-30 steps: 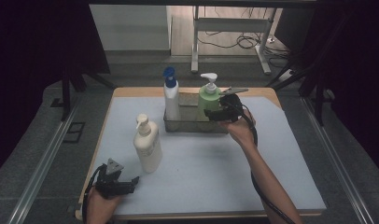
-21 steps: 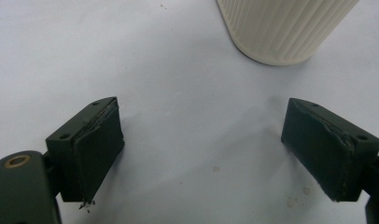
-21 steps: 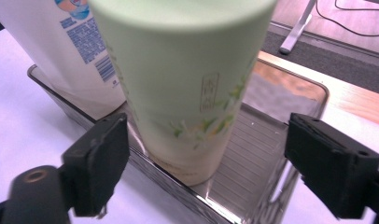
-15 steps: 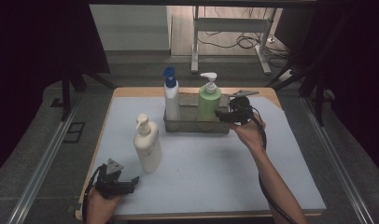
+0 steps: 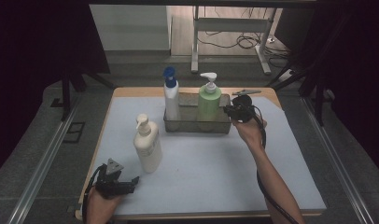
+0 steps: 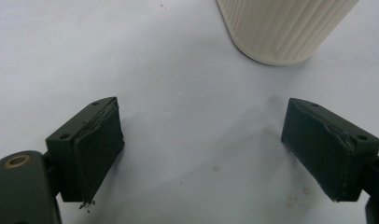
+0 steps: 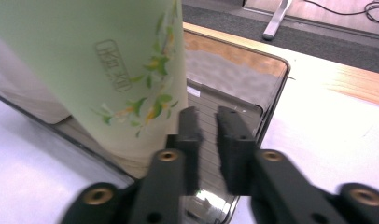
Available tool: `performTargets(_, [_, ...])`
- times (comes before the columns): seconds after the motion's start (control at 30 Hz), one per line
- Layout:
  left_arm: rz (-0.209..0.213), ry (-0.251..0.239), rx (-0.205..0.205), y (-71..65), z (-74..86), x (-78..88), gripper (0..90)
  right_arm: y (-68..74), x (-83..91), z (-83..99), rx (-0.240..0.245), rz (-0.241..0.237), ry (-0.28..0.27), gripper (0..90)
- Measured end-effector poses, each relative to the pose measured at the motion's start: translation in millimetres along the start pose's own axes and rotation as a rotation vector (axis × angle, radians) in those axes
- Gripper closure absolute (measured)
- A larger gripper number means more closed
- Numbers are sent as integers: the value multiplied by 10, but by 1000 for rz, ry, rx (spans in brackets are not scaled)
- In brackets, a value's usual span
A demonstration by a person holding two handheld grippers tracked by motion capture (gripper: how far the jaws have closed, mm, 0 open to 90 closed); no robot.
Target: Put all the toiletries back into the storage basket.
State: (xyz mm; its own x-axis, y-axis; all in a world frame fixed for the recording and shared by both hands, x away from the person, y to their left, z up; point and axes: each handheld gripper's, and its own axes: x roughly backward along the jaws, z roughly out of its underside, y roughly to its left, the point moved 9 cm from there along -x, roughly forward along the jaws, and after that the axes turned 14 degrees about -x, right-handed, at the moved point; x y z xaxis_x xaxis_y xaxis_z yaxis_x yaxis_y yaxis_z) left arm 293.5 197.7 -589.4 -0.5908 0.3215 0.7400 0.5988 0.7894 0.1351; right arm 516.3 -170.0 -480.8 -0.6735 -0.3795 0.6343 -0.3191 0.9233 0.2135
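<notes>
A green pump bottle (image 5: 209, 100) (image 7: 108, 70) and a white bottle with a blue cap (image 5: 171, 95) stand upright in a clear tray (image 5: 197, 127) (image 7: 274, 88) at the back of the table. My right gripper (image 5: 228, 112) (image 7: 207, 114) hovers at the tray's right end, just right of the green bottle. Its jaws have just been closing and now stand nearly together with nothing between them. A cream pump bottle (image 5: 148, 144) (image 6: 281, 28) stands alone at front left. My left gripper (image 5: 131, 183) (image 6: 201, 149) rests open on the mat close to it.
A pale mat (image 5: 211, 177) covers the wooden table, with bare room across its middle and right. Dark curtains hang on both sides. A metal stand (image 5: 234, 28) and cables lie on the floor beyond the far edge.
The right gripper has drawn back to the right, away from the green bottle, and its jaws have come together. The left gripper has stayed put.
</notes>
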Motion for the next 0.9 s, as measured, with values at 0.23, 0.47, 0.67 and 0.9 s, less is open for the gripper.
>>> performTargets(0.23, [0, 0, 0, 0, 0, 0, 122, -19, -147, 1, -8, 7, 10, 892])
performTargets(0.47, [1, 0, 0, 0, 0, 0, 122, -5, -268, -38, -8, 36, 8, 891])
performTargets(0.67, [0, 0, 0, 0, 0, 0, 122, 4, -359, -75, -20, 29, 6, 890])
performTargets(0.9, [0, -1, 0, 1, 0, 0, 122, 35, -432, -79, -31, 8, 16, 892])
